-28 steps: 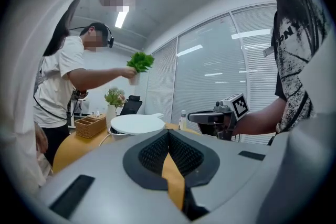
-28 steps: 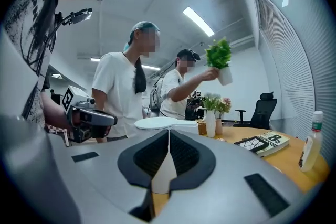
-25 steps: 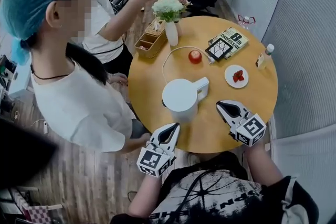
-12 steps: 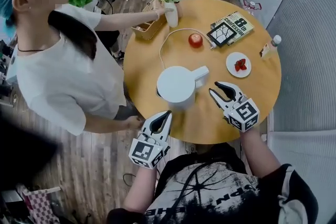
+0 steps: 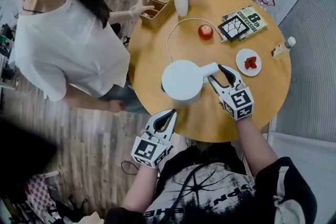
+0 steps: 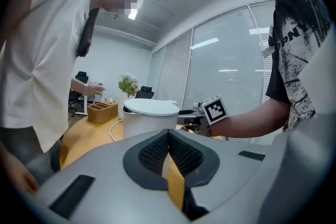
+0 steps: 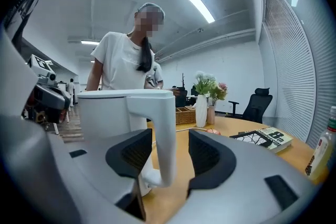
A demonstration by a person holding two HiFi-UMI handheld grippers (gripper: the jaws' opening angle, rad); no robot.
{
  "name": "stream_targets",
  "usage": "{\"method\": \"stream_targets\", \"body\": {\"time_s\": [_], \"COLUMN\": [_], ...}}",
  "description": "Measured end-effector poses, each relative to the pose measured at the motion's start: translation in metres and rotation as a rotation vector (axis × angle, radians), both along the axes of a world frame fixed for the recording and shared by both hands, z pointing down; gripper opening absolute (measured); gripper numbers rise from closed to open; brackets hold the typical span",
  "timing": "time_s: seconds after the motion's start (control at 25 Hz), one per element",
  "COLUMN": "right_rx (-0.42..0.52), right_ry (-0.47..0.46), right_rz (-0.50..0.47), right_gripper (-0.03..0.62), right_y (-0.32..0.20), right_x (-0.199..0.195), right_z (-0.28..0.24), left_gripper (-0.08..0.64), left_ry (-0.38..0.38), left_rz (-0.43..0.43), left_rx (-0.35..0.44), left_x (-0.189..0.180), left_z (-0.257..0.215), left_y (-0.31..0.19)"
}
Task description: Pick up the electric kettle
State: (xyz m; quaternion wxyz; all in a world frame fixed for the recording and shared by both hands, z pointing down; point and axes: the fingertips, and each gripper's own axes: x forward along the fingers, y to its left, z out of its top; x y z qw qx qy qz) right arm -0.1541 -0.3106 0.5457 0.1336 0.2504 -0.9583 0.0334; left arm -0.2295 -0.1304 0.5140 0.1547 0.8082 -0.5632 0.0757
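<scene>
Round wooden table [image 5: 262, 107] fills the middle of the head view. A bystander in a white shirt [image 5: 68, 44] stands at upper left, one hand on the wicker basket [image 5: 156, 10] at the far rim.

White electric kettle [image 5: 182, 79] sits upright at frame centre on the near half of the table. Its handle [image 5: 209, 70] sticks out to the right, toward the wearer's right side, probably so that hand gets it. A white cord [image 5: 173, 34] loops back from it.

Right hand-held gripper [image 5: 218, 73]: jaws wide apart and just been opening, handle standing between the pads, with a gap on one side in the right gripper view. Not clamped yet. Looks lined up to close on the handle next.

Left hand-held gripper [image 5: 167, 115]: jaws together, nothing in them, off the near table edge at lower centre. Idle, likely kept clear since one grip should do.

Small stuff, all well apart from the kettle:
- Book [image 5: 242, 22] at upper right
- Vase of flowers [image 5: 180, 1] beside the basket
- Plate [image 5: 241, 66] with a strawberry at right
- Apple [image 5: 205, 32]
- Bottle [image 5: 282, 49] at the right rim
</scene>
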Motion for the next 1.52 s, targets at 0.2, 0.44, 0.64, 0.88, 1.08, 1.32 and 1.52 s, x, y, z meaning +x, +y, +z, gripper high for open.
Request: {"method": "stream_targets", "body": {"time_s": [0.2,0.44,0.64,0.88,1.08,1.32,1.52], "right_rx": [0.045,0.084,0.107,0.065,0.091,0.067,0.001], "right_ry": [0.002,-0.007,-0.02,-0.101,-0.132,-0.18,-0.221], "right_rz": [0.043,0.081,0.123,0.169,0.181,0.196,0.231], "right_gripper": [0.213,0.169,0.054,0.051,0.051,0.057,0.057], "right_y": [-0.012,-0.021,-0.025,-0.028,-0.029,-0.037,-0.044], "right_x": [-0.02,-0.041,-0.045,-0.041,-0.043,-0.05,-0.038], "right_z": [0.004,0.003,-0.001,-0.003,-0.009,-0.015,-0.019], "left_gripper": [0.0,0.0,0.0,0.0,0.0,0.0,0.0], "left_ry": [0.008,0.006,0.002,-0.003,0.005,-0.026,-0.02], "left_rz": [-0.009,-0.013,-0.014,-0.022,-0.043,-0.069,-0.085], "left_rx": [-0.026,-0.035,-0.037,-0.042,-0.045,-0.033,-0.018], "left_x": [-0.007,-0.015,-0.021,-0.026,-0.031,-0.043,-0.046], "left_z": [0.009,0.012,0.013,0.012,0.012,0.003,-0.002], "left_y": [0.008,0.012,0.016,0.023,0.03,0.037,0.04]}}
